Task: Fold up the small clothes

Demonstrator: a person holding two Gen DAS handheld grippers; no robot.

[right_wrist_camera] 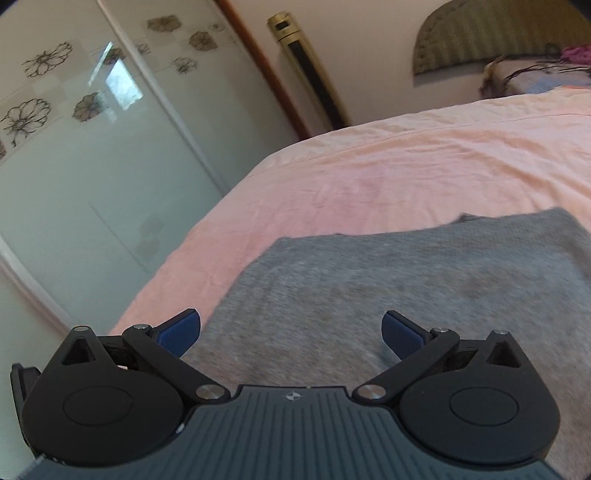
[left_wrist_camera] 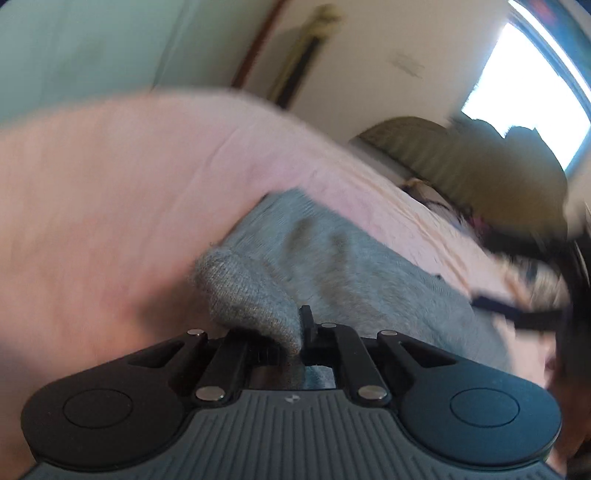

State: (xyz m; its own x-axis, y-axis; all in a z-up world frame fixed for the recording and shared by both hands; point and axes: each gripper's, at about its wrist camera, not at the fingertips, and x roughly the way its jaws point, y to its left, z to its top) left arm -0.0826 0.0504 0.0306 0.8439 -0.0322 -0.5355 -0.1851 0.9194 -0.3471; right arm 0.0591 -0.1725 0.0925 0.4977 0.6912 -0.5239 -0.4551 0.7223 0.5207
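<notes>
Grey knit cloth (right_wrist_camera: 406,295) lies spread on the pink sheet (right_wrist_camera: 406,166) of a bed, near the bed's left edge as the right wrist view shows it, its far edge running roughly level with a small bump along it. The right gripper (right_wrist_camera: 291,332) hovers over the near part of the cloth with its jaws spread wide, the blue pads (right_wrist_camera: 179,332) well apart and nothing between them; the left pad sits just over the cloth's left edge where it meets the sheet.

The left gripper (left_wrist_camera: 295,339) has its jaws closed tight on a fold of the cloth (left_wrist_camera: 251,291), which bunches up into a rounded hump right at the fingertips and trails away across the sheet (left_wrist_camera: 110,184) toward the right. This view is blurred, so finer detail of the grip is hard to read. At its right edge a dark strapped shape shows, too smeared to identify.

Beyond the bed stand a frosted sliding door (right_wrist_camera: 92,147) with flower outlines, a wooden door frame (right_wrist_camera: 266,70), and a tall gold and black column (right_wrist_camera: 306,70) against the pale wall. A woven green headboard (right_wrist_camera: 498,33) rises at the far end, with a patterned pillow (right_wrist_camera: 535,77) below it. A bright window (left_wrist_camera: 528,85) shows in the left wrist view
</notes>
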